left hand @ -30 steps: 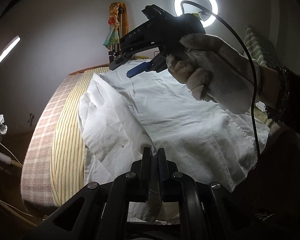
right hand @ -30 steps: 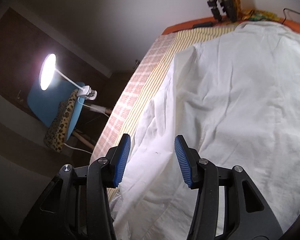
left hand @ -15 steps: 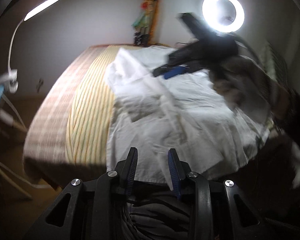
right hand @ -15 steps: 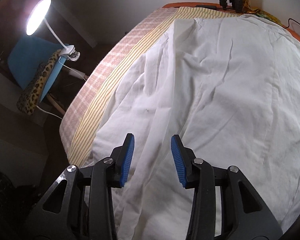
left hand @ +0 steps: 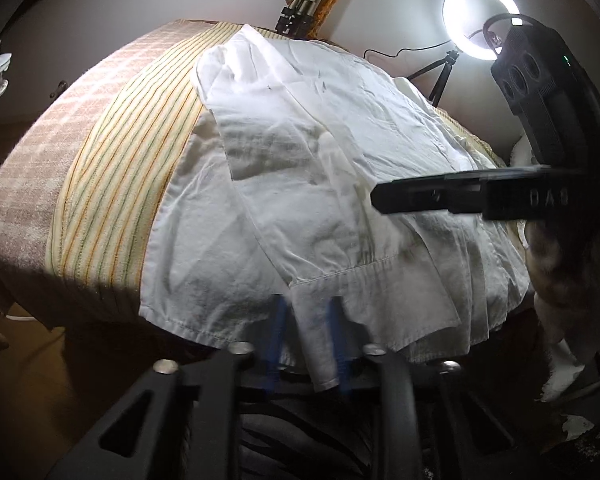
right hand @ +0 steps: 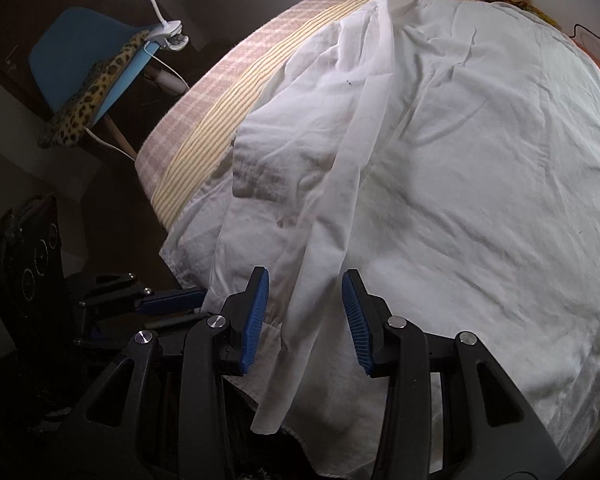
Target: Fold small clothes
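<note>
The white garment (right hand: 440, 168) lies spread over the striped cloth (left hand: 116, 184) on the table, its near edge hanging off, where the left gripper (left hand: 306, 336) pinches a fold while the right gripper (right hand: 305, 320), jaws just narrowing, straddles another fold without pressing it.
</note>
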`<state>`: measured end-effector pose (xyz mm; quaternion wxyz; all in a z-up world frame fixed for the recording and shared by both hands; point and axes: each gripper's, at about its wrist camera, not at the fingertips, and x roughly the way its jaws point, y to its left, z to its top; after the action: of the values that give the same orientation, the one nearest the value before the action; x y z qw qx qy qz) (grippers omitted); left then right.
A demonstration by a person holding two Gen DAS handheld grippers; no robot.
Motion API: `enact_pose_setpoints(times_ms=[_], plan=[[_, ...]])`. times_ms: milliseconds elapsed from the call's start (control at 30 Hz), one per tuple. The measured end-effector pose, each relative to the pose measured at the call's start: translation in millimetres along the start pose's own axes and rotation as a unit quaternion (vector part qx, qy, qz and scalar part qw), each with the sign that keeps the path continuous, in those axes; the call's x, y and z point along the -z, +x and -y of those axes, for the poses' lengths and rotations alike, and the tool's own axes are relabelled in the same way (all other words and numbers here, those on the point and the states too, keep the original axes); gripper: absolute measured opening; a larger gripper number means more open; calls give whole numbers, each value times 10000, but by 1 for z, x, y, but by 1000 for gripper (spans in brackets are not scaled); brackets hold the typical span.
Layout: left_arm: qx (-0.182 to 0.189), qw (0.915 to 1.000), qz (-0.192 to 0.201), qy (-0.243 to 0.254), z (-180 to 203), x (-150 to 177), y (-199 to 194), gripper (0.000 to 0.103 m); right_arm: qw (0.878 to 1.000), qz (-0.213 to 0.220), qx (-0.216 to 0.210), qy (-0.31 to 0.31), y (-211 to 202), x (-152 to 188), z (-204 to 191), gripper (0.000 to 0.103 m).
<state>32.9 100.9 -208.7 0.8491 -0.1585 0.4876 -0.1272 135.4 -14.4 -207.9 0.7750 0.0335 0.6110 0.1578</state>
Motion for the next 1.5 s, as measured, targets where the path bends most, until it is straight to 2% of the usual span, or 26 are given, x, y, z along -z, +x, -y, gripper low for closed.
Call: enact_pose_setpoints(times_ms=[67,200,267,367,400,467,567,633,667,700,767,800,867,933,1067,1167,1233,1367,1433,1500], plan=[[89,9999,65,-116,-3,-1,0,0,10000,-41,-2,66,5,0,2,13],[103,9995,276,-146,-5,-5,-17,0,9983,54,-347,460,3,1,12,8],[64,9992,375,-108,-6,-8,-31,0,9938,169,-777,771,-2,2,17,6],[-92,9985,539,-57,-8,-10,-55,0,9801,340,-1501,1250,-10,4,24,5],[-109,9983,574,-52,-9,-10,-60,0,9771,368,-1614,1334,-11,6,25,5],[-253,9983,515,-16,-13,-7,-59,0,9806,306,-1447,1289,-4,9,23,5],[-399,9990,221,-42,-21,-1,-41,0,9871,8,-1098,1167,15,15,19,5],[-444,9989,130,-14,-22,3,-35,3,9932,-63,-701,930,20,16,13,6],[-528,9984,181,32,-21,3,-35,11,9952,-52,-602,773,18,16,10,6],[-582,9980,260,50,-21,3,-37,27,9965,-37,-524,643,15,15,7,6],[-746,9959,511,16,-23,2,-44,38,9984,21,-420,386,4,12,-1,12],[-786,9949,629,-62,-27,1,-47,39,9989,110,-374,269,-5,9,-3,15],[-753,9942,730,-245,-35,-1,-48,39,9988,359,-309,134,-24,-2,-4,33],[-671,9937,787,-440,-47,-3,-46,39,9971,672,-334,99,-44,-18,-4,44],[-584,9940,751,-540,-53,-4,-37,39,9934,1057,-424,92,-66,-61,-3,44],[-491,9941,722,-638,-55,-6,-33,38,9921,1129,-524,121,-65,-95,-2,44],[-420,9942,701,-701,-56,-4,-31,35,9922,1063,-612,215,-57,-118,-1,44],[-381,9944,667,-721,-56,-2,-25,25,9943,904,-449,352,-28,-157,-2,47],[-352,9945,669,-721,-56,-2,-24,13,9955,754,-317,480,-8,-174,-1,57],[-273,9948,659,-728,-56,-2,-24,3,9956,603,-176,701,13,-187,2,57]])
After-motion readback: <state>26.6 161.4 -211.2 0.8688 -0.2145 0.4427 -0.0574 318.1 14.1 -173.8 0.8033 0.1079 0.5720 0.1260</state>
